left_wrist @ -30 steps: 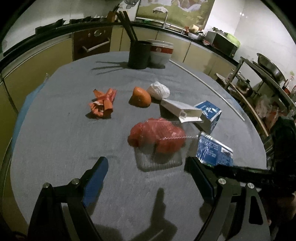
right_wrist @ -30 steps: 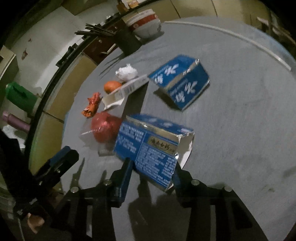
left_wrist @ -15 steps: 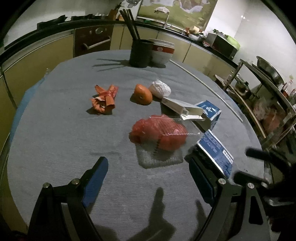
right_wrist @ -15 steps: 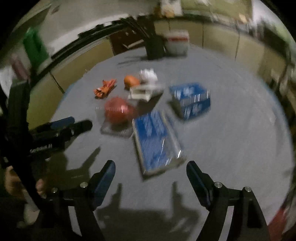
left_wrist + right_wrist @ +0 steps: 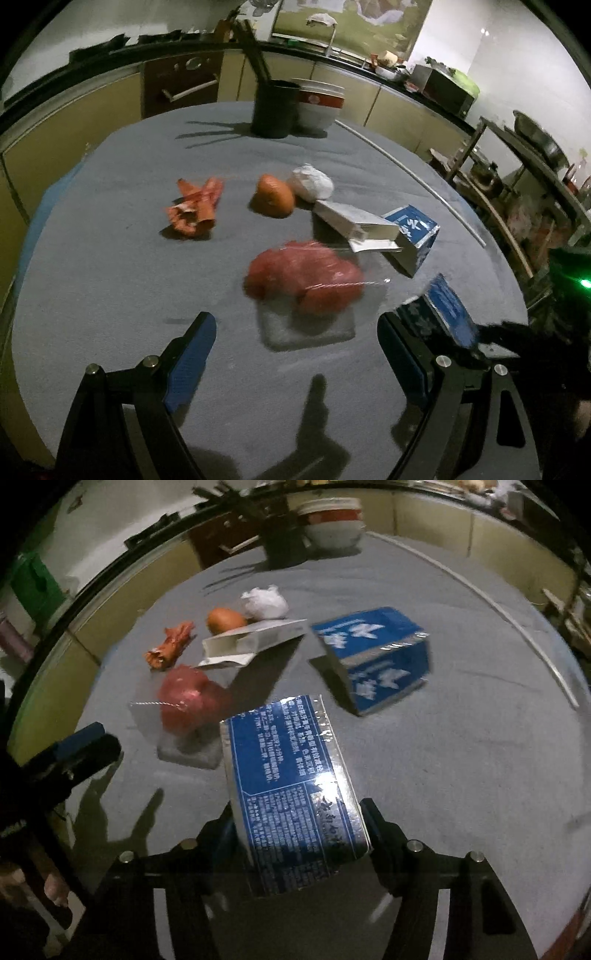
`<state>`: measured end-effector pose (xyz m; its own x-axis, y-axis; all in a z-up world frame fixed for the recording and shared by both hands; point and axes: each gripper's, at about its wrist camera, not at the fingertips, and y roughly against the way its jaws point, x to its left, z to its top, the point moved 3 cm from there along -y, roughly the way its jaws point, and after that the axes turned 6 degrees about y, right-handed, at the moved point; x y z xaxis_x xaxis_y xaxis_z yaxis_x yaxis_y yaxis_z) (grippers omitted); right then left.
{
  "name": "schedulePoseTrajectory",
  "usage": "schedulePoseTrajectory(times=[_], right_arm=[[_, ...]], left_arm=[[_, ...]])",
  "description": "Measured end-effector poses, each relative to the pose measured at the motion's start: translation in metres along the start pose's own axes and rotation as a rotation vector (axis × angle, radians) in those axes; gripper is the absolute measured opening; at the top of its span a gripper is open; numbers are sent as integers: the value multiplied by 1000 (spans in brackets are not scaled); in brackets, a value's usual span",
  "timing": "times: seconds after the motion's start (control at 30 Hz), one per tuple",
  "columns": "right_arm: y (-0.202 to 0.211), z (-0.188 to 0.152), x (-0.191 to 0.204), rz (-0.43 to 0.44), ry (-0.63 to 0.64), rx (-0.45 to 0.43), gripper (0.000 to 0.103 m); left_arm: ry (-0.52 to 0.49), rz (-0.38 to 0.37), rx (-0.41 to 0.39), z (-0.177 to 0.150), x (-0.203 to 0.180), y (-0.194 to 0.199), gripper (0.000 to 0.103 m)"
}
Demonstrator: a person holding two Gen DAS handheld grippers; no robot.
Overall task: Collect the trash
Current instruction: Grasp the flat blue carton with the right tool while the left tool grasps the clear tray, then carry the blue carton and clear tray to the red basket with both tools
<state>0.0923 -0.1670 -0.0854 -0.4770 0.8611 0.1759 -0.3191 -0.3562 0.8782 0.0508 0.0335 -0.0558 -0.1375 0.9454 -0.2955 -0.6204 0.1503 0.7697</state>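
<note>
Right gripper (image 5: 299, 827) clamped on a flattened blue carton (image 5: 291, 786); left gripper (image 5: 295, 354) hangs spread wide over the grey table (image 5: 110, 280).

The carton sits between the right fingers, lifted at the near edge of the table. Just beyond the left gripper's parted fingers lies a red mass in a clear plastic bag (image 5: 306, 280). Farther off lie a crumpled orange wrapper (image 5: 195, 212) to the left, an orange (image 5: 275, 195), a white paper ball (image 5: 310, 182), a white box (image 5: 356, 221) and a second blue carton (image 5: 415, 232) to the right.
</note>
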Motion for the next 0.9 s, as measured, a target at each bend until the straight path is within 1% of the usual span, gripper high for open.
schedulePoseTrajectory(times=[0.17, 0.33, 0.37, 0.4, 0.43, 0.5, 0.63, 0.73, 0.83, 0.9], right_arm=[[20, -17, -13, 27, -93, -68, 65], [30, -33, -14, 45, -132, -99, 65], [31, -34, -14, 50, -137, -102, 65], [32, -36, -13, 54, -139, -105, 65], [33, -37, -14, 57, -141, -109, 65], [36, -41, -15, 67, -146, -115, 65], [43, -49, -16, 82, -154, -130, 65], [50, -55, -15, 93, -161, -143, 65], [55, -58, -10, 109, -169, -156, 65], [59, -61, -5, 115, -169, -166, 65]], left_arm=[[-24, 33, 14, 1, -25, -16, 89], [-50, 114, 32, 4, -40, -38, 89], [-44, 117, 31, 5, -40, -41, 89], [-37, 112, 29, 7, -40, -43, 88], [-28, 98, 27, 8, -39, -43, 73], [-30, 75, 37, 10, -39, -42, 73], [-58, 56, 13, 5, -35, -22, 72], [-70, 47, 9, -4, -28, -4, 72], [-62, 30, 29, -16, -19, 13, 72], [-60, 24, 28, -21, -15, 23, 72]])
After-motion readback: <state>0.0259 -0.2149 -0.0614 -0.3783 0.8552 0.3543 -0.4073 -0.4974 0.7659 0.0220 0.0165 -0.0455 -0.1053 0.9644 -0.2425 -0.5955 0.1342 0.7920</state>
